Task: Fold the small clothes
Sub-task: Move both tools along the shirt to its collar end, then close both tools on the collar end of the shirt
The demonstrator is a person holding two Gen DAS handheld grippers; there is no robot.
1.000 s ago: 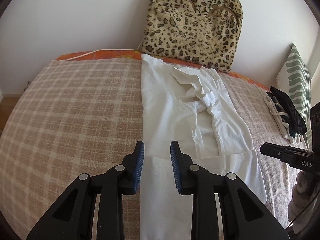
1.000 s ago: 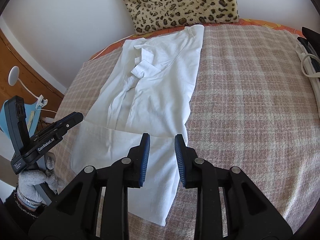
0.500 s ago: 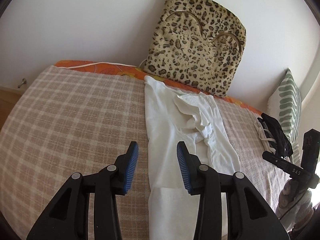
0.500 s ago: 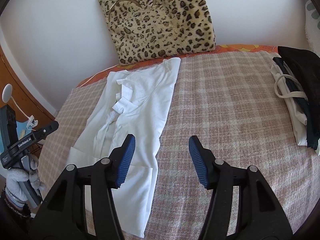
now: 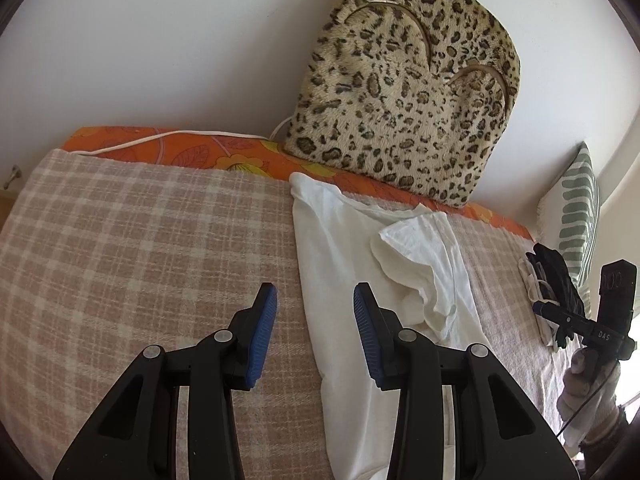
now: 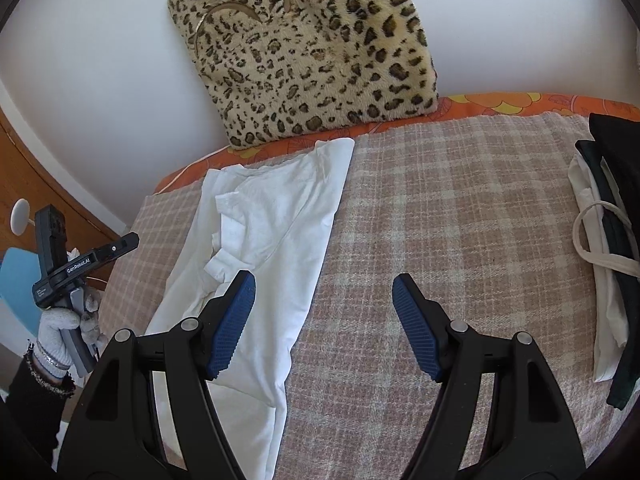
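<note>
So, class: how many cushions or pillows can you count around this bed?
2. A leopard-print cushion leans on the wall behind the white garment; a green-striped pillow stands at the bed's right end in the left wrist view. Others may lie out of frame.

— What is sitting behind the bed (image 5: 120, 264)?
— A white wall (image 5: 160, 40), with a leopard-print cushion (image 5: 404, 92) leaning on it.
— And at the side?
— Wooden furniture (image 6: 48, 184) is catching daylight.

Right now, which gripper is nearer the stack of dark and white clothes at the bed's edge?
Right. The right gripper hovers over bare blanket between the white shirt and the stack. The left gripper sits at the shirt's far edge, with the whole shirt between it and the stack.
</note>
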